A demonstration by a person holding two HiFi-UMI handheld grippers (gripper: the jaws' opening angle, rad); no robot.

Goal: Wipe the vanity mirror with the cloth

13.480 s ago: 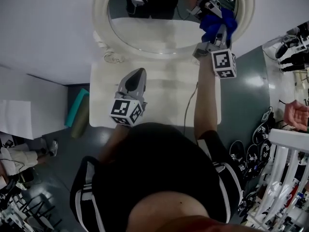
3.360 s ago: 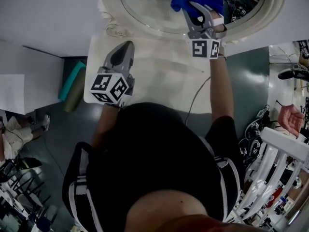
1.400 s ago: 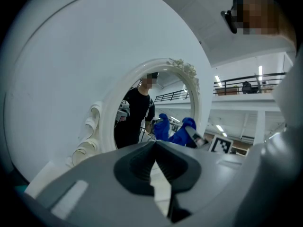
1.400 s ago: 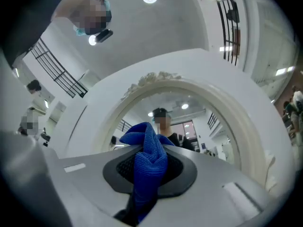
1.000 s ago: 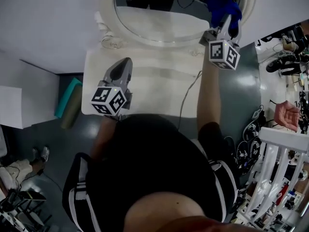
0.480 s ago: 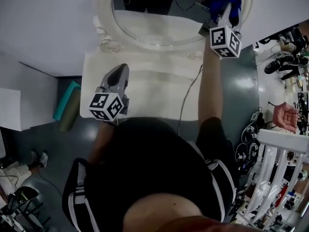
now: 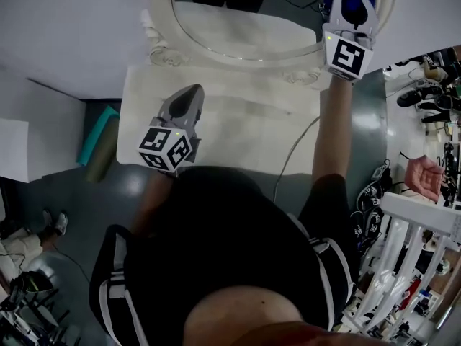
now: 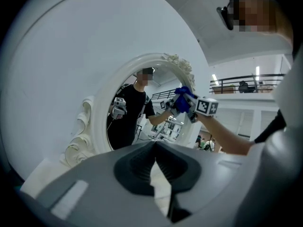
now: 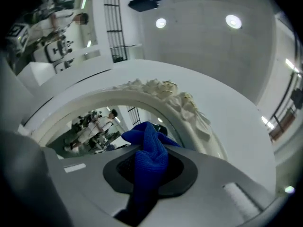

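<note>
The white table (image 7: 238,132) stands against the wall. On it the mirror (image 8: 137,112) stands upright and faces the person. It is an oval with its long axis vertical, in an ornate white frame. The left gripper (image 7: 191,96) hangs over the table, jaws together and empty. The right gripper (image 7: 348,20) clamps the cloth (image 9: 149,150), blue and bunched, at the glass by the frame's right side.

Cloth (image 9: 147,161) blue; mirror frame (image 8: 97,124) cream-white; marker cubes (image 7: 167,148) black-white squares; tabletop (image 7: 238,132) white; shirt (image 7: 230,251) black.
</note>
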